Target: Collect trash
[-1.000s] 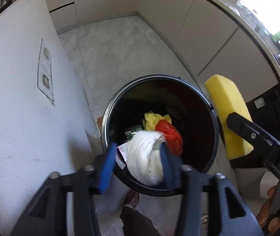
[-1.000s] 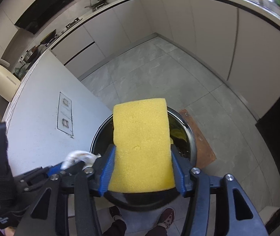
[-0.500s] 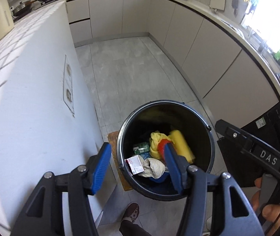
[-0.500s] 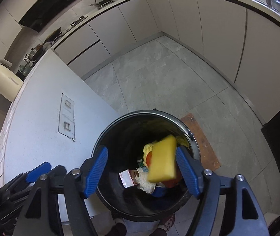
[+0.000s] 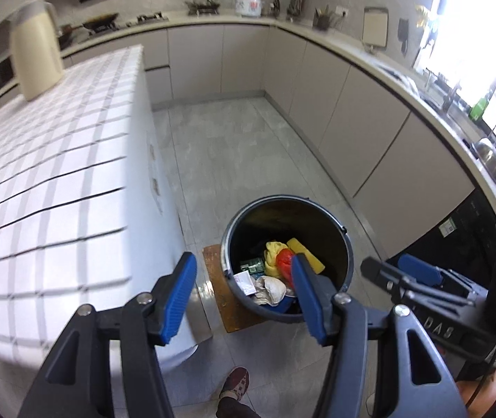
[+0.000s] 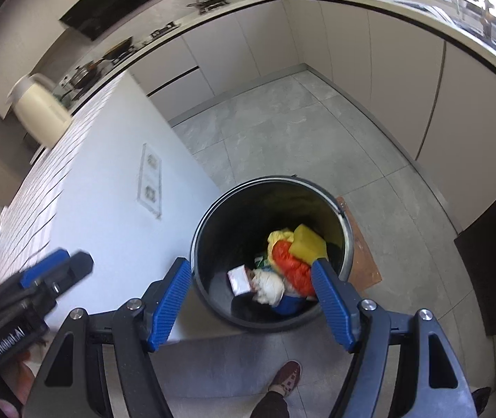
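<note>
Both loads have been dropped: one yellow sponge (image 6: 308, 242) and one white wad (image 6: 268, 287) now lie in the single black bin (image 6: 213, 299) below two empty, parted hand-held grippers, left hand-held gripper (image 5: 244, 297) just opened further, right hand-held gripper (image 6: 253, 301) wide. The sponge's long axis is seen tilted, pointing away to the right.

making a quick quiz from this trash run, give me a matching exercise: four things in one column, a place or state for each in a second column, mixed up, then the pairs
Things:
1. yellow sponge
2. cream jug
3. left gripper
4. wooden board

Places or states:
A. on the tiled counter
B. on the floor under the bin
C. inside the bin on the other trash
D. jaws apart, nothing between them

Pairs: 1-C, 2-A, 3-D, 4-B
</note>
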Motion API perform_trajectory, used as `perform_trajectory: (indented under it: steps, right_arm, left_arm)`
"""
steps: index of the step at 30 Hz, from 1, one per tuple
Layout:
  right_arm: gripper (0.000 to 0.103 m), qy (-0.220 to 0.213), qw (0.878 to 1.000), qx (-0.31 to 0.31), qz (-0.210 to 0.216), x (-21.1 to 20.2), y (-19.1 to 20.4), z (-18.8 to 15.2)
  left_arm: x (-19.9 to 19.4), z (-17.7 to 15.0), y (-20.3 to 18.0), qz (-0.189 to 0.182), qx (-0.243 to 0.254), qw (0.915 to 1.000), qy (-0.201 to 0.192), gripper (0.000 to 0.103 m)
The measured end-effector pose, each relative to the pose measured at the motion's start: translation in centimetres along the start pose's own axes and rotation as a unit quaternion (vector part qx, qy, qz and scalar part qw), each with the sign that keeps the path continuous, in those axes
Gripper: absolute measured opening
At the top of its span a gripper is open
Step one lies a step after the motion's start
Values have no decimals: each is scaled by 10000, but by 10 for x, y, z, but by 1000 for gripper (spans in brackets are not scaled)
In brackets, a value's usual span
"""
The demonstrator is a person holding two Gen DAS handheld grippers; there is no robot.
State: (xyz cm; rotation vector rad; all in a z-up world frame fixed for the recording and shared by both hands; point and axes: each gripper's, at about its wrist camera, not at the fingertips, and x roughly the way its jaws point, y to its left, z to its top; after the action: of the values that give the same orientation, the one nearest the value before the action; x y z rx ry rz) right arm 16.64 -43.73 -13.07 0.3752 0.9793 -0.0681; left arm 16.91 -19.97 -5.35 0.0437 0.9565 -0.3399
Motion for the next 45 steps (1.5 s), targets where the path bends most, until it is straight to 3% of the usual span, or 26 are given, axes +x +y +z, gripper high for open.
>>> perform_trajectory:
  steps: [8, 13, 19, 25, 45]
  right_arm:
    - [74, -234, 9967, -779, 76, -81, 45, -75]
    - [78, -579, 9923, -1086, 147, -146, 69, -124]
    - [84, -1026, 9872, -1209, 182, -205, 84, -160]
    - [84, -1255, 9830, -1342, 50, -234, 90, -170]
    - [85, -1488, 9784, -1430, 127, -271, 71, -168]
  left_arm:
    - [-97, -60, 18, 473, -423, 9956, -692, 72]
    - [-139, -96, 21, 730, -561, 9925, -806, 76]
    - [-171, -121, 19, 1097, -610, 9873, -979, 76]
    - [-188, -131, 11, 1325, -764, 9811, -1182, 78]
    - [-203, -145, -26, 1411, -788, 9787, -1265, 80]
